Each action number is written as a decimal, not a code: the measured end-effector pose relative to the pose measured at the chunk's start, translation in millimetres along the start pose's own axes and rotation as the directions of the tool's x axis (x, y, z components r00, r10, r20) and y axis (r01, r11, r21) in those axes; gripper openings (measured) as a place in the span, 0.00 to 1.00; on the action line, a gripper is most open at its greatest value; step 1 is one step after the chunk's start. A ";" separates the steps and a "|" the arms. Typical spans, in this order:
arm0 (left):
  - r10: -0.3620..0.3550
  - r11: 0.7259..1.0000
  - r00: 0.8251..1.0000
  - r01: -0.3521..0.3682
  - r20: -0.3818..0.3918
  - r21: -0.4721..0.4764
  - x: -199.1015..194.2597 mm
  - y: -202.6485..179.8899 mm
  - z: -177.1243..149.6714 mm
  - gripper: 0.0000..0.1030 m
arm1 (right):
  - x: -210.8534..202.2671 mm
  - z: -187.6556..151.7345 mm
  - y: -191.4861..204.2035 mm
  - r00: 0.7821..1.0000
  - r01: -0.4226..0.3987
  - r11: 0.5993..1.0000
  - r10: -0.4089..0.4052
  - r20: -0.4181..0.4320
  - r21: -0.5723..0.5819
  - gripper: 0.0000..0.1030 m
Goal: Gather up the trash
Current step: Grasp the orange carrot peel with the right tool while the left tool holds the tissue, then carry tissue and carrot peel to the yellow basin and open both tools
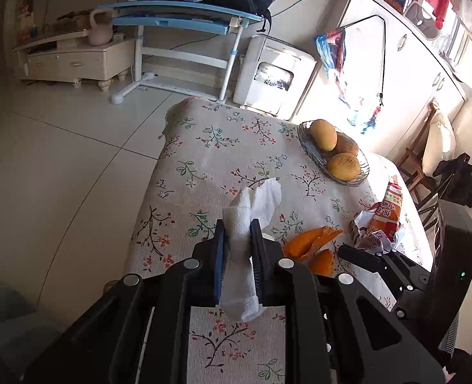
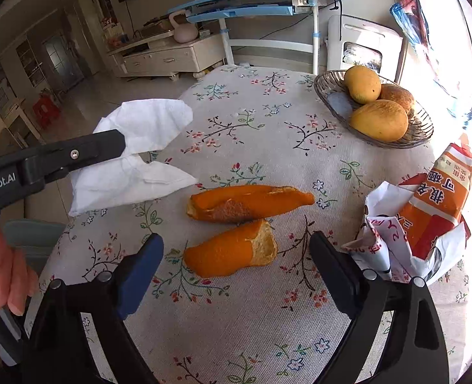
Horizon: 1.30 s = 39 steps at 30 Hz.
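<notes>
From the left wrist I saw my left gripper (image 1: 238, 228) clamped on a crumpled white paper tissue (image 1: 252, 211), held above the floral tablecloth (image 1: 184, 172). From the right wrist, my right gripper (image 2: 236, 246) stood apart over two orange peel pieces (image 2: 232, 251), touching neither.

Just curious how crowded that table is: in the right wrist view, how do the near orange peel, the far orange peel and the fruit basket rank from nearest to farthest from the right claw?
1. Near orange peel: nearest the right claw, between its open fingers.
2. Far orange peel: just beyond, mid-table.
3. Fruit basket: farthest, toward the table's far right edge.
</notes>
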<state>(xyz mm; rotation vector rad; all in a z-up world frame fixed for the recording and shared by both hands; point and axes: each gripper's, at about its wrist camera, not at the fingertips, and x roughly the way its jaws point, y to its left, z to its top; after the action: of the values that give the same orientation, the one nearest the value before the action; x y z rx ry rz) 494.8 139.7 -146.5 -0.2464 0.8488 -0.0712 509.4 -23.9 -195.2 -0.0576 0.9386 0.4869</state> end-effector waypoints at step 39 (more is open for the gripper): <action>-0.031 0.973 0.991 0.000 0.131 0.230 -103.2 -77.9 -109.0 0.15 | -155.8 -134.2 -18.9 0.979 -0.130 0.978 0.101 0.175 0.163 0.31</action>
<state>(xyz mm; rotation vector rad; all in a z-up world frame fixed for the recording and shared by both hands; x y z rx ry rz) 347.8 60.3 -121.0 -0.0394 0.6977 -0.1653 338.9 -133.5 -156.0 0.1946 0.8199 0.5079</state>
